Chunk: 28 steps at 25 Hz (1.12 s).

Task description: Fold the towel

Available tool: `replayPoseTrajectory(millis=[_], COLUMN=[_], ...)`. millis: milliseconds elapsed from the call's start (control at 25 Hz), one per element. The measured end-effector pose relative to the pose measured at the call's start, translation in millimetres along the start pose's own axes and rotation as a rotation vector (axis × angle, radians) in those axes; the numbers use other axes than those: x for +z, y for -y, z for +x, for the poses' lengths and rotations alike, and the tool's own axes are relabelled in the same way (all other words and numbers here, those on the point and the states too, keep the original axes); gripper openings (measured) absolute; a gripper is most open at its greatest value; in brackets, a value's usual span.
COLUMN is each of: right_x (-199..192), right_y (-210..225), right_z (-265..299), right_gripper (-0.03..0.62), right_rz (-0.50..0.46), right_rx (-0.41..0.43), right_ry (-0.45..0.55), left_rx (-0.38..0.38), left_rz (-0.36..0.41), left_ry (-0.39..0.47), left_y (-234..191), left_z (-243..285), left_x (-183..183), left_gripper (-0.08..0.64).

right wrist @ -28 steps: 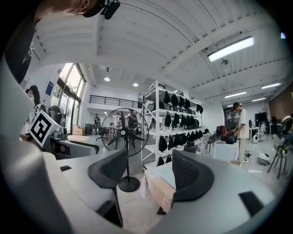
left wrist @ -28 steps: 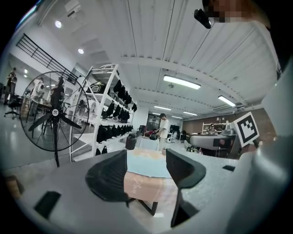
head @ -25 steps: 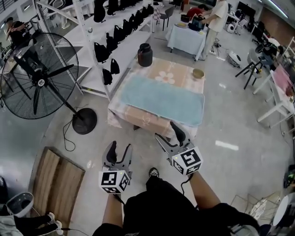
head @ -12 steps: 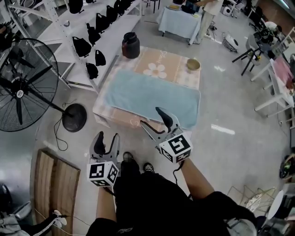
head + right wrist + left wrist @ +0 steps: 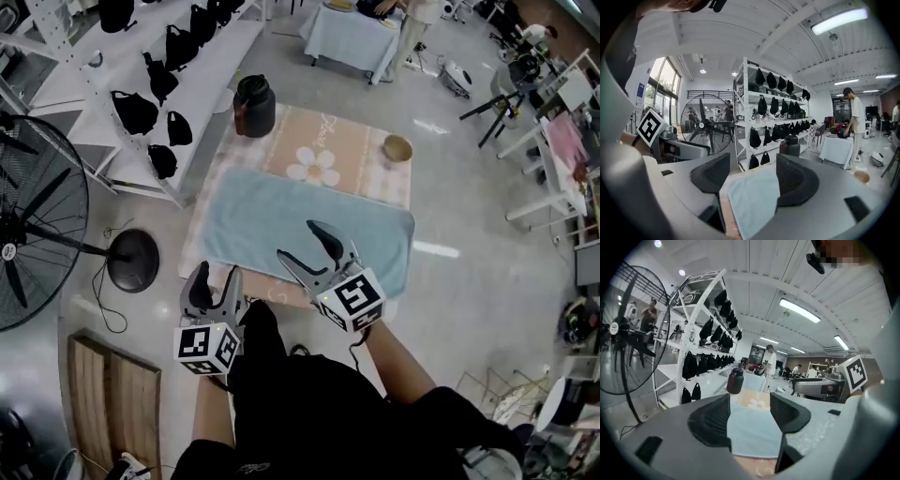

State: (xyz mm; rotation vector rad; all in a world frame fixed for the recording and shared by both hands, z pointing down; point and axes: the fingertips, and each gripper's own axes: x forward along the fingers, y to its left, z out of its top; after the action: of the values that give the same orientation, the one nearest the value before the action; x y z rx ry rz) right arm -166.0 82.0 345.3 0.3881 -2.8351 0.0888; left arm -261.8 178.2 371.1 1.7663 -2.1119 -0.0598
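A light blue towel [image 5: 300, 220] lies spread flat on a low table with a pink flowered cloth [image 5: 352, 150]. My right gripper [image 5: 305, 246] hovers open over the towel's near edge, nothing between its jaws. Lower left, my left gripper [image 5: 214, 281] is open too, just short of the table's near left corner. The towel [image 5: 750, 425] fills the gap between the jaws in the left gripper view, and the towel [image 5: 752, 197] shows the same way in the right gripper view.
A dark jug [image 5: 253, 105] stands on the table's far left corner and a small bowl [image 5: 397, 148] on the far right. White shelving with black bags [image 5: 150, 80] runs along the left. A big floor fan [image 5: 42, 220] stands left; a wooden pallet [image 5: 108, 398] lies lower left.
The person has walked up to the table; it is much closer in view. Both grippers have come forward, the right one now over the towel's near edge. Jaws stay open.
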Motion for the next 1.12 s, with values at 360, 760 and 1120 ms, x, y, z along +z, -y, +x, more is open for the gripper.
replayPoseTrajectory(millis=[360,760,1120], right_x=[-33.5,-67.9,-116.5], right_y=[67.7,102.3,103.5], right_z=[130.7,243.0,316.7], right_gripper=[0.291,0.291,0.29], right_rz=[0.082,-0.004,-0.128], right_rx=[-0.028,0.145,0.336], right_ry=[-0.198,-0.384,-0.485], left_rx=[-0.087,0.065,0.286], left_rz=[-0.059,-0.191,-0.293], left_ry=[-0.203,-0.359,-0.415], left_y=[-76.1,-149.3,-175.8], left_z=[131.5,172.9,164.8], left_x=[-10.2,-62.4,-121.1], left_gripper=[0.249,0.247,0.247])
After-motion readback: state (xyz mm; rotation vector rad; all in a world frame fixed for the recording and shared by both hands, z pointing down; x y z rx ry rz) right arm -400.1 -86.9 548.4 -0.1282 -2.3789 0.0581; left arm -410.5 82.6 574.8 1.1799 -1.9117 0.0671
